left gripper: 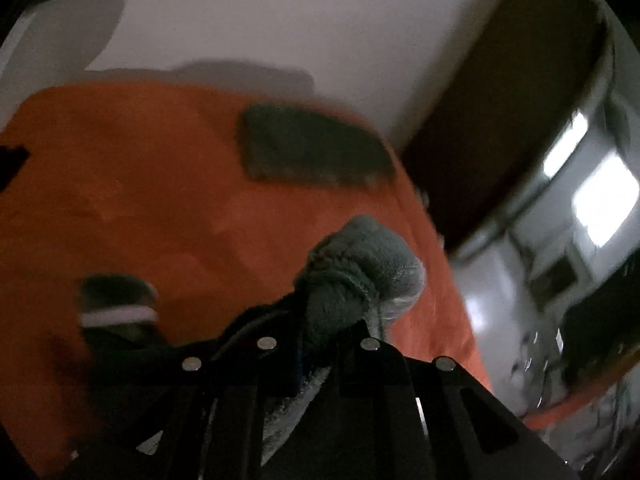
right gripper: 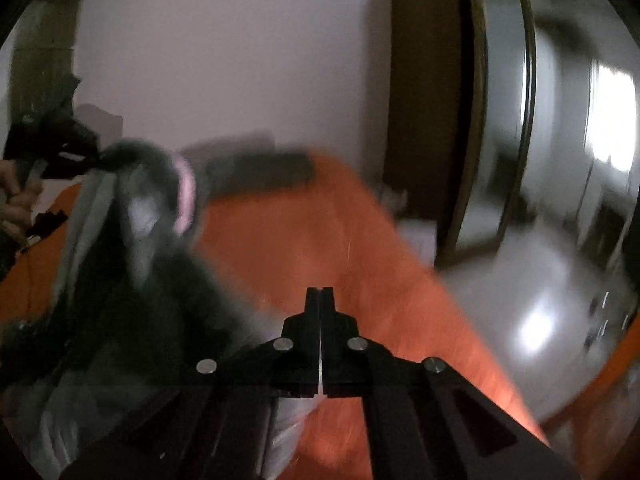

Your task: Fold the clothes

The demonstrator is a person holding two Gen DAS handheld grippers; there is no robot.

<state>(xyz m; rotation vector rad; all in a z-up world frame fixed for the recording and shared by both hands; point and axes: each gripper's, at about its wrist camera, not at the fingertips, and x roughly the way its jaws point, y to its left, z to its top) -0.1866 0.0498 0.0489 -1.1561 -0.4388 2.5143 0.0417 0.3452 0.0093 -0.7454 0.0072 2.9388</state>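
Left hand-held gripper (left gripper: 320,332) clamped on grey fleece garment (left gripper: 360,264), right hand-held gripper (right gripper: 320,292) closed, empty, beside it

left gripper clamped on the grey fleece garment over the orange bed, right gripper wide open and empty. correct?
Not quite. The right gripper is empty, but its fingers are closed together, not wide open, as the right wrist view shows. The rest holds: the left gripper is clamped on the grey fleece garment over the orange bed.
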